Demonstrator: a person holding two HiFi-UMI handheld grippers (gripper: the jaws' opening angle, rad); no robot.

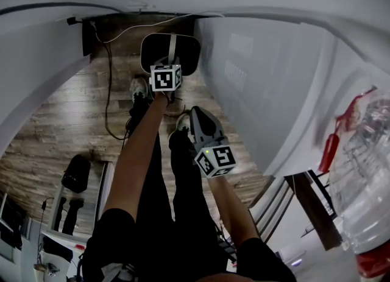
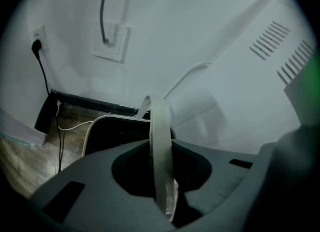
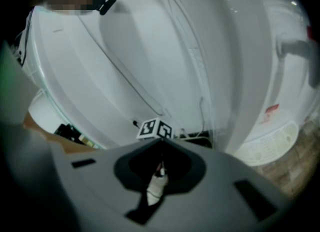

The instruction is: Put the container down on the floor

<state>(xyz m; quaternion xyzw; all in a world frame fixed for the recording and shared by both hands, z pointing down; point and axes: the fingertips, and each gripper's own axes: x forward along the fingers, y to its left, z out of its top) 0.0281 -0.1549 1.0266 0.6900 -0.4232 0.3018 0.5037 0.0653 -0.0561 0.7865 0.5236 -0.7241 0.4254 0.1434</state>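
The container (image 1: 155, 48) is a dark bin with a pale rim and a pale strap handle (image 1: 172, 44), low over the wooden floor in a narrow gap at the far end. My left gripper (image 1: 169, 63) is directly above it, shut on the handle. In the left gripper view the handle (image 2: 160, 141) runs upright between the jaws of the left gripper (image 2: 162, 176), with the container (image 2: 107, 136) below. My right gripper (image 1: 196, 115) hangs nearer to me, over the person's shoes, with its jaws together. In its own view the right gripper (image 3: 159, 172) shows only a small pale shape I cannot identify.
A large white appliance (image 1: 262, 86) walls the right side and a white wall (image 1: 36, 61) the left. A black cable (image 1: 109, 92) trails over the wooden floor (image 1: 55, 134). A wall plate (image 2: 111, 43) with a cord sits behind the container. The person's legs (image 1: 183, 201) fill the near middle.
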